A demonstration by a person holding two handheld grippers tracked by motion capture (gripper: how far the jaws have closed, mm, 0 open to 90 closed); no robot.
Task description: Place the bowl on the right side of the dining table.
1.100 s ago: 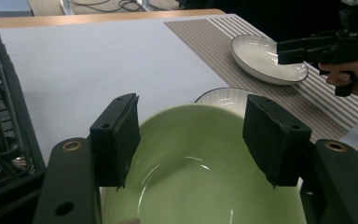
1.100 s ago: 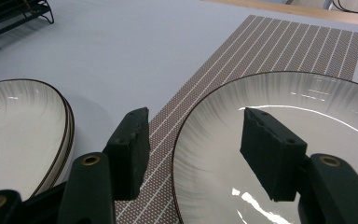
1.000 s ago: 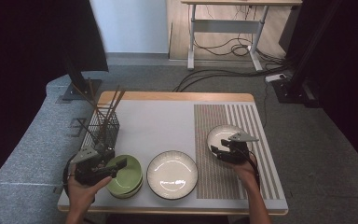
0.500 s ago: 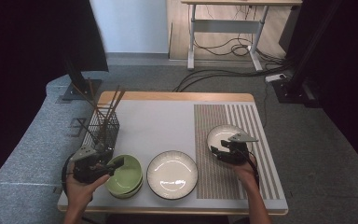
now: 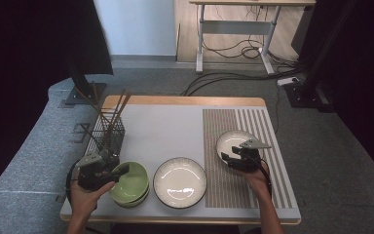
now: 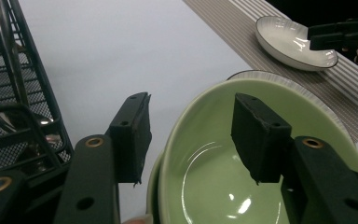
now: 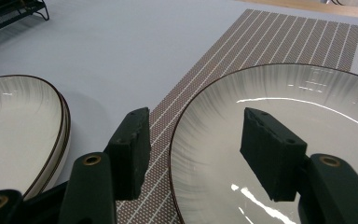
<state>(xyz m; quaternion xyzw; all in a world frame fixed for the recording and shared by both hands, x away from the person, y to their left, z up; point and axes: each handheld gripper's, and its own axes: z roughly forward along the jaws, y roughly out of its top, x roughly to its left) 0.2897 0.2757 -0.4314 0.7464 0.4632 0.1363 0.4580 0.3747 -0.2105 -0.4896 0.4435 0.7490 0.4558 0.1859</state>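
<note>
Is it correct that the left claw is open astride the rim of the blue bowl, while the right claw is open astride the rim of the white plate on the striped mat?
Not quite: the bowl is green, not blue, as the left gripper view shows. The rest holds: the left claw is open astride its rim, the right claw open astride the white plate on the striped mat.

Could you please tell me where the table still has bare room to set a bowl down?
Free: grey mat between wire rack and striped mat, behind white plate. Crowded: front edge, with green bowls and white bowl.
</note>
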